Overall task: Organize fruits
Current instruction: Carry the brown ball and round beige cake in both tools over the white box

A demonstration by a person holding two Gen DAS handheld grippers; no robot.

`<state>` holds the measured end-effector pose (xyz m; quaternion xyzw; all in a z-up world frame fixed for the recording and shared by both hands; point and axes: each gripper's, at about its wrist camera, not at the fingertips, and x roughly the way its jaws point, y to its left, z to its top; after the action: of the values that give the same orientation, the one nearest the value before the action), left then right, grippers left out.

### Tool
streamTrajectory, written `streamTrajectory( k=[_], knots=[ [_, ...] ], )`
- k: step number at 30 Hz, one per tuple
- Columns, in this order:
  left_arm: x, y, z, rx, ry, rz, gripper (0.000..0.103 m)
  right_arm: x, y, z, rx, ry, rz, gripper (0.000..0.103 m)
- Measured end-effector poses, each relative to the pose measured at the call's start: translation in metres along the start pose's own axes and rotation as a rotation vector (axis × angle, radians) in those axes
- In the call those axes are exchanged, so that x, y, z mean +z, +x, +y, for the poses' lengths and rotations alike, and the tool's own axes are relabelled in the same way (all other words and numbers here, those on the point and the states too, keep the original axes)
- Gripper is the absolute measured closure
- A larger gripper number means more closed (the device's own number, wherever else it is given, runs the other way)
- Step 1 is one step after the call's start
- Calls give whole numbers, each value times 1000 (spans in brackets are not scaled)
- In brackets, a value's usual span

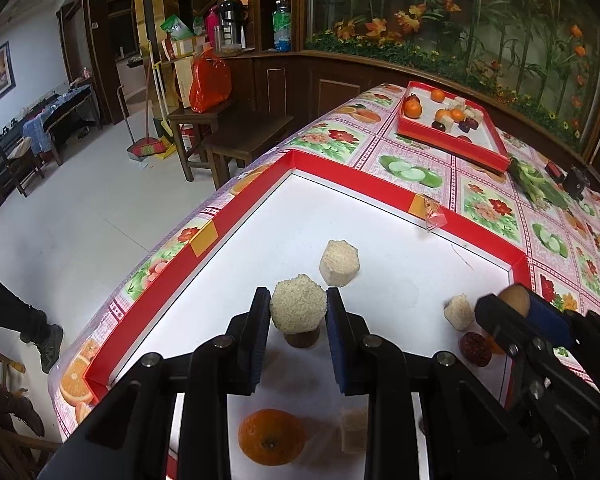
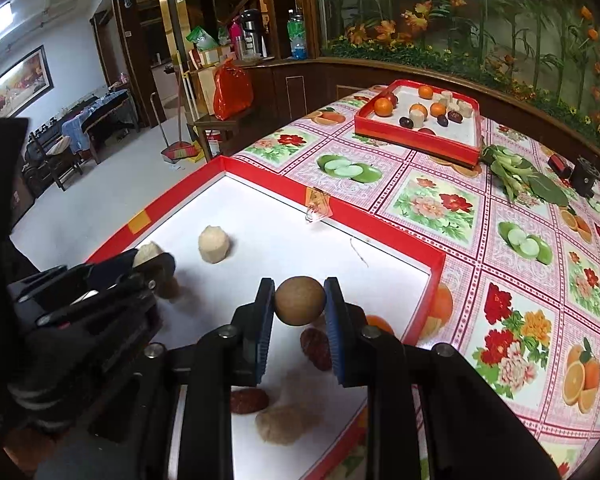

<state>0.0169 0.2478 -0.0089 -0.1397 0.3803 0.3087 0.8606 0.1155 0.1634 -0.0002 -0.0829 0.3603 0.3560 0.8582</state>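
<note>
The surface (image 2: 440, 200), under a fruit-and-flower patterned cloth, carries two red-walled trays. The near tray (image 2: 380, 220), white inside, lies under both claws. The far tray (image 2: 420, 146) holds oranges, dark fruits and pale chunks. The left claw (image 1: 299, 308) is clenched on a pale grainy chunk (image 1: 298, 307), lifted above the near tray's floor. The right claw (image 2: 300, 300) grips a brown round fruit (image 2: 300, 300) over the tray's right part. An orange (image 1: 271, 442) lies near, beside a second pale chunk (image 1: 339, 263) farther in.
</note>
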Motion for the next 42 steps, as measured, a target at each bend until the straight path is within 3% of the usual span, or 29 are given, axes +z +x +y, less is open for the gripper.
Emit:
streamTrajectory(
  k=[18, 23, 28, 42],
  knots=[
    [4, 6, 1, 14, 3, 8, 77, 3, 23, -7, -16, 15, 34, 76],
    [9, -6, 3, 20, -10, -42, 77, 5, 17, -7, -14, 17, 19, 76],
    [11, 2, -2, 15, -1, -17, 77, 6, 19, -4, -7, 11, 21, 76],
    [-1, -10, 23, 43, -56, -22, 77, 5, 13, 19, 40, -47, 15, 76]
  ],
)
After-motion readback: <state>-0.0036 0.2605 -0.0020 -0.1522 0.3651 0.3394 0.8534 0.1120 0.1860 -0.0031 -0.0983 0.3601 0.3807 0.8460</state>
